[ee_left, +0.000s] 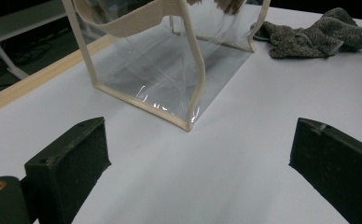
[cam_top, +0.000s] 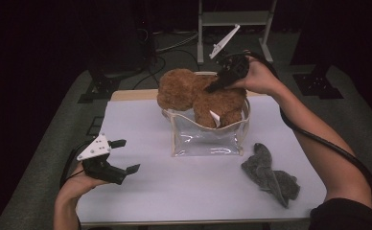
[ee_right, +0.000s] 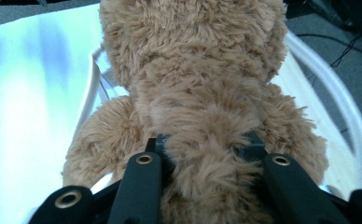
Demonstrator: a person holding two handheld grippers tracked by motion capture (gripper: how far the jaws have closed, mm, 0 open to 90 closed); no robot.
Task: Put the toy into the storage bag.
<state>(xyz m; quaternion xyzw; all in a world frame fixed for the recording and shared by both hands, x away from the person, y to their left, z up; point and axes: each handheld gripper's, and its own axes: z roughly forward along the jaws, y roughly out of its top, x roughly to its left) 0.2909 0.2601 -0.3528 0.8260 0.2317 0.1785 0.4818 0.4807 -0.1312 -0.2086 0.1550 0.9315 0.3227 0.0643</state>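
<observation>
Dim surroundings ring a white table point(cam_top: 141, 191), where a clear bag point(cam_top: 205, 139) with cream trim stands upright near the middle. Directly over its open mouth, the right gripper point(cam_top: 213, 87) pinches a brown plush bear point(cam_top: 193, 93), legs already dipping past the rim and head tilted toward the left side. Inside, the bag looks otherwise bare. Nearer the person, the left gripper point(cam_top: 122, 155) rests wide open, holding nothing, well apart from the bag. Beside the bag lies a grey cloth point(cam_top: 270, 175).

A plush bear point(cam_top: 198, 96) sat partly in the top of a clear bag point(cam_top: 205, 139) standing mid-table point(cam_top: 141, 191). A crumpled cloth point(cam_top: 270, 175) lay right of the bag, nearer the person. The left gripper point(cam_top: 125, 155) hovered well left of the bag.
</observation>
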